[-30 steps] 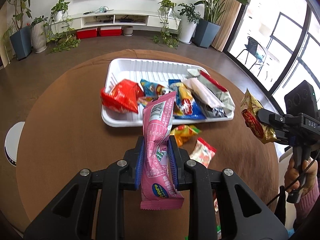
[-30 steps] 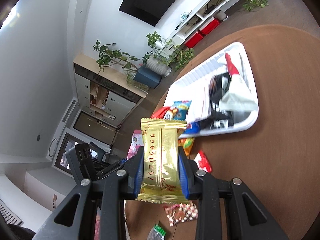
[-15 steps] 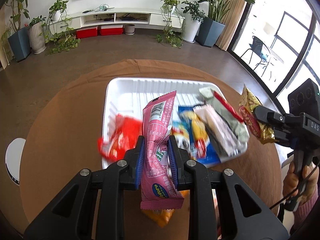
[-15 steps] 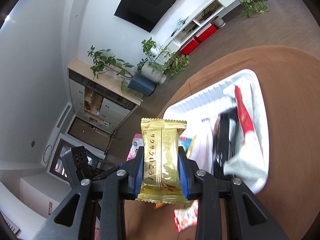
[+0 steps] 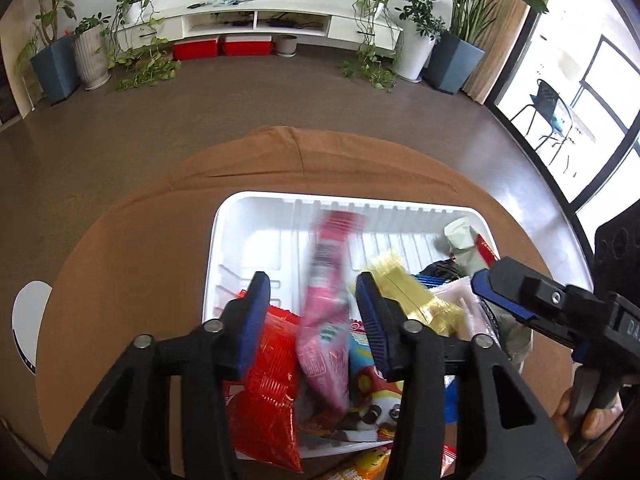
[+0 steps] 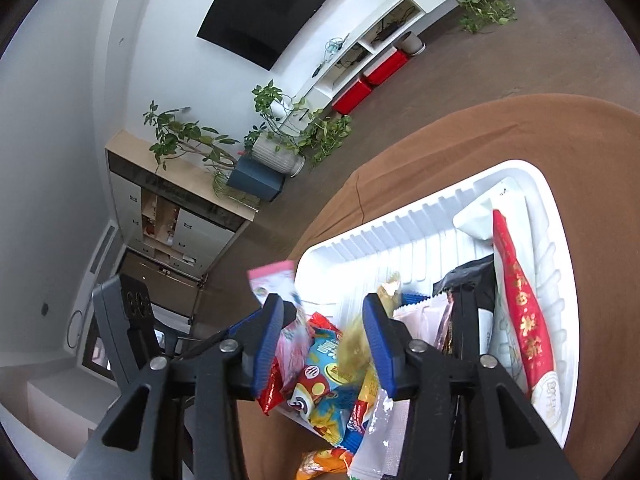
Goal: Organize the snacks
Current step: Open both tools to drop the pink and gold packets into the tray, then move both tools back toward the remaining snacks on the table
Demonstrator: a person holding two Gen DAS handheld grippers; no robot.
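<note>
Both spread wide now, where half a second ago each was clamped on a packet. Left tool (image 5: 310,304) released over the white tray (image 5: 256,216), pink packet (image 5: 324,320) blurred mid-drop between its pads. Right tool (image 6: 324,336) likewise parted, gold packet (image 5: 416,296) landed among the tray's snacks on the brown surface (image 5: 132,264).

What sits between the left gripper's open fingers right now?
In the left wrist view, the pink packet, blurred, sits between the left gripper's open fingers, over the white tray.
</note>
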